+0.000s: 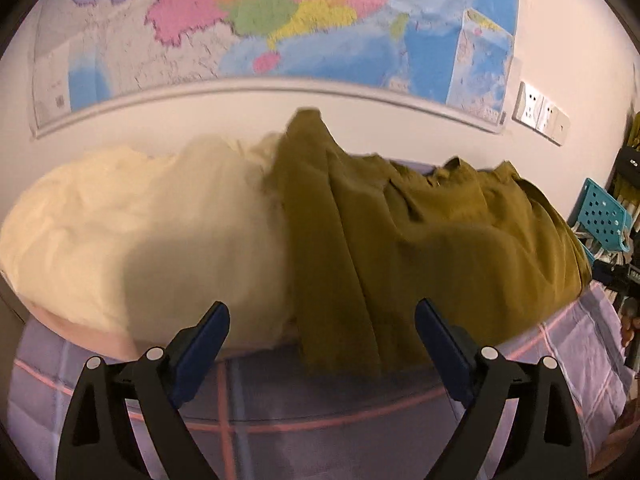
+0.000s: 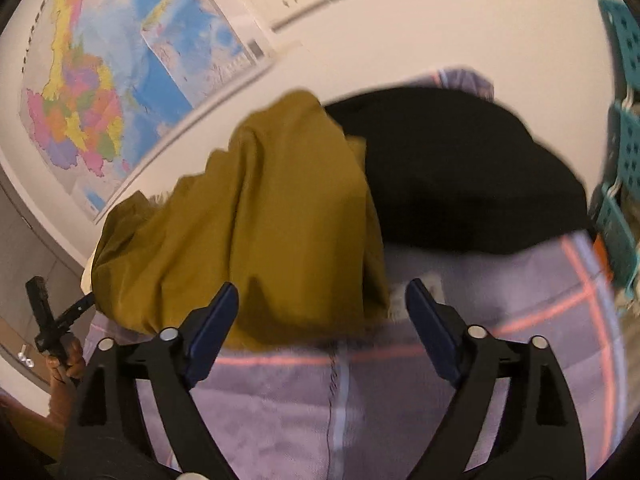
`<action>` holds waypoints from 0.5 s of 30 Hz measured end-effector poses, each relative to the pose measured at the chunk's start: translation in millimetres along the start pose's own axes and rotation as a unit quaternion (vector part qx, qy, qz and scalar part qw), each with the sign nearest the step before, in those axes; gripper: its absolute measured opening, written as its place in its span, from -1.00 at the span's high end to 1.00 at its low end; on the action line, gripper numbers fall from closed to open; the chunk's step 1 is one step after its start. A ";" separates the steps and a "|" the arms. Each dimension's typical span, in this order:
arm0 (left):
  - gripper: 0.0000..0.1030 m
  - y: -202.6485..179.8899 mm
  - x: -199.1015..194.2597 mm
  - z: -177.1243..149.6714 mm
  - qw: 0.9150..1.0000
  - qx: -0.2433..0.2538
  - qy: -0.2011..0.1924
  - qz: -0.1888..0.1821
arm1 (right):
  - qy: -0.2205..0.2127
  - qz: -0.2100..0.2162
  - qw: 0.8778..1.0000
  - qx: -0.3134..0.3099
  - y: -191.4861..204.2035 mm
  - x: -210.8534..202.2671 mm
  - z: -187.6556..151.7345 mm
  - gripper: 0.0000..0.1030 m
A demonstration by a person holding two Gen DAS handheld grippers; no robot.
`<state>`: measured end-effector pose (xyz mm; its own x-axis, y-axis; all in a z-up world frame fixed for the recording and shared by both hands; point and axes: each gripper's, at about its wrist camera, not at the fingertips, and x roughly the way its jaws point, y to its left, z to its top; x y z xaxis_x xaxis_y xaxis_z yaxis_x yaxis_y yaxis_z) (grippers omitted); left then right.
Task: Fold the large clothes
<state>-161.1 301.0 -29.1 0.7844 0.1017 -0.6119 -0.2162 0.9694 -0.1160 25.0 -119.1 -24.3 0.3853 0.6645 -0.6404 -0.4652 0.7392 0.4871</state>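
Observation:
An olive-green garment [image 1: 400,240] lies crumpled on the lilac checked cloth [image 1: 320,400], partly draped over a cream garment [image 1: 140,232] to its left. My left gripper [image 1: 322,316] stands open just in front of the olive garment's near edge, with nothing between its fingers. In the right wrist view the same olive garment [image 2: 272,220] is heaped at the left and a black garment [image 2: 460,172] lies behind it to the right. My right gripper [image 2: 322,300] is open; the olive hem lies between its fingers, and the pads stand apart from it.
A colourful wall map [image 1: 260,28] and white sockets [image 1: 540,112] hang on the wall behind. Teal perforated baskets [image 2: 624,160] stand at the right. A hand [image 2: 66,360] holds the other gripper's handle at the lower left of the right wrist view.

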 end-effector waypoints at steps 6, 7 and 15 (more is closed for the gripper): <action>-0.75 -27.8 30.2 1.7 0.999 0.019 0.003 -0.035 | 0.019 0.040 0.999 0.007 -1.8 30.4 -4.3 -0.65; -0.61 -33.9 35.3 3.1 0.999 0.024 0.007 -0.031 | 0.021 0.045 0.999 0.006 0.3 33.9 -2.1 -0.38; 0.50 -29.6 -12.9 13.9 0.997 0.016 -0.014 -0.075 | -0.021 0.136 0.990 -0.025 31.2 -28.9 8.6 0.48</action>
<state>-156.7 274.1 -6.9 0.8230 -0.0387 -0.5667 -0.0773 0.9808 -0.1793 6.2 -114.3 14.5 0.2725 0.8432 -0.4634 -0.5945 0.5262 0.6080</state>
